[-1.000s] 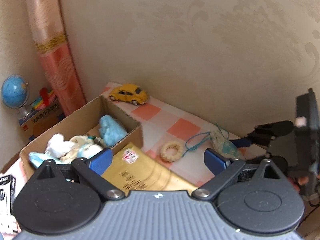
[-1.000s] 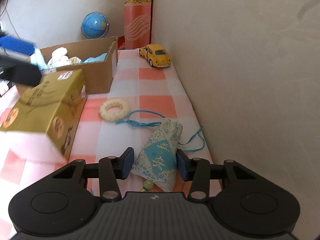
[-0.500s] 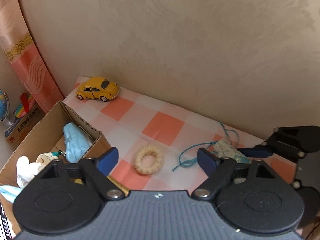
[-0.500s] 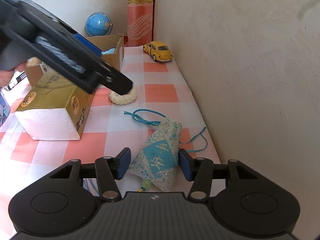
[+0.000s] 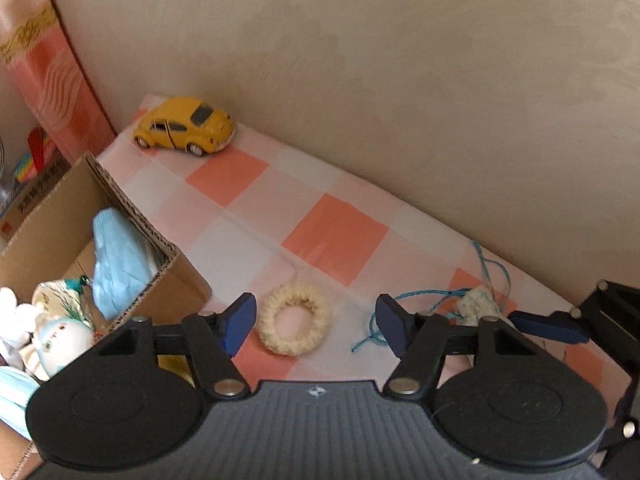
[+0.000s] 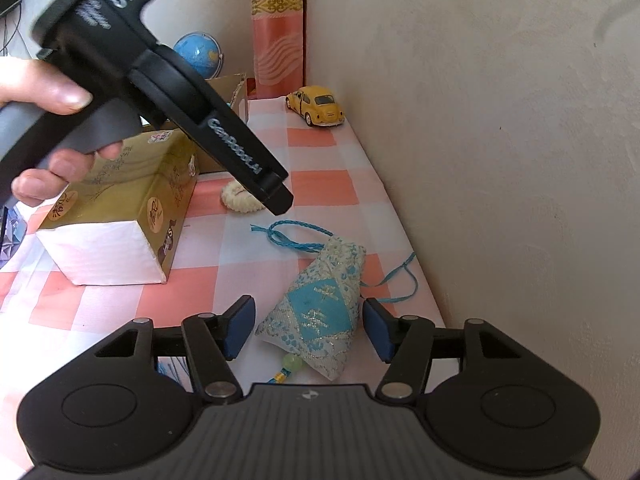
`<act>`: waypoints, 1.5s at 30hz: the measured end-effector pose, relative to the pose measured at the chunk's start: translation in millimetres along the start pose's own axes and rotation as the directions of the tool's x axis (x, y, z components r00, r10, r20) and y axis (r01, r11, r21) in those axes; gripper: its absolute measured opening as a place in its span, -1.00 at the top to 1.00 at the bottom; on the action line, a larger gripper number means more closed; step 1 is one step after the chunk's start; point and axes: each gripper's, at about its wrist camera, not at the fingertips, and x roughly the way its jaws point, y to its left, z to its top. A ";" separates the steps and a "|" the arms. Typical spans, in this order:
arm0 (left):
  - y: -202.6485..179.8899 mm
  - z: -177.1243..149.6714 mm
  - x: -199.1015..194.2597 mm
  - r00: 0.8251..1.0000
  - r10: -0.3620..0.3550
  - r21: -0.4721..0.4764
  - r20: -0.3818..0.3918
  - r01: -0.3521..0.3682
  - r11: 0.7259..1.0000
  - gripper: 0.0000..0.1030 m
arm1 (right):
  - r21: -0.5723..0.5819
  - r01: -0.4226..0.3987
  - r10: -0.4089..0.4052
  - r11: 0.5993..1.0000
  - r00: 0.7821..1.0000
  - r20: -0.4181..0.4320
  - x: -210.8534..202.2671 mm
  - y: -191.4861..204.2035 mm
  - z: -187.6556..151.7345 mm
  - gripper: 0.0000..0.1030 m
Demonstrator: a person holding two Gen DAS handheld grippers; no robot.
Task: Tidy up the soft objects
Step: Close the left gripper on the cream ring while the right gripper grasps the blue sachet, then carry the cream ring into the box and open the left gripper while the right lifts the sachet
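Observation:
A cream crocheted ring [image 5: 295,324] lies on the checked cloth between the jaws of my left gripper [image 5: 316,325]. Those jaws are closing; the left pad is close to the ring and the right pad stands well off it. In the right wrist view the left gripper [image 6: 280,202] hangs tilted down over the ring [image 6: 240,202], held by a hand. A blue and white embroidered sachet [image 6: 316,312] with a teal cord lies between the jaws of my right gripper [image 6: 308,329]. They are opening, with a thin gap at each pad. The sachet [image 5: 476,300] also shows beside the right gripper's finger [image 5: 552,324].
A cardboard box [image 5: 132,208] at the left holds a blue soft thing [image 5: 116,260] and a small doll [image 5: 60,332]. A gold tissue box [image 6: 120,200] stands in front of it. A yellow toy car [image 5: 186,130] is parked by the wall, which runs along the table's far edge.
My left gripper has come down and across from the box to the ring, and its jaws have narrowed. The right gripper's jaws have widened off the sachet; that hand has kept its place.

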 end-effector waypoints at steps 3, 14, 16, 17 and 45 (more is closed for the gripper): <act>3.3 3.2 10.5 0.999 0.013 -0.030 -0.037 -0.014 0.999 -0.26 | 0.008 0.001 -0.001 1.000 1.000 0.002 -2.1 -2.5 -0.8 -0.25; 1.5 8.6 17.5 0.997 0.058 -0.014 -0.053 -0.059 0.998 0.15 | 0.019 0.006 -0.007 1.000 1.000 0.008 -4.3 -3.6 0.3 -0.25; 3.6 10.0 15.4 0.998 0.025 -0.035 -0.060 -0.027 0.999 0.29 | 0.021 0.008 -0.009 1.000 1.000 0.008 -3.8 -4.1 0.2 -0.25; 4.1 10.8 15.5 0.998 0.017 -0.038 -0.061 -0.020 0.999 0.29 | 0.021 0.009 -0.009 1.000 1.000 0.008 -3.7 -3.8 0.2 -0.25; 63.2 28.9 -112.8 0.984 0.110 -0.131 0.138 -0.092 0.987 0.37 | -0.019 0.034 -0.033 0.999 0.998 0.055 -17.3 1.4 14.7 0.47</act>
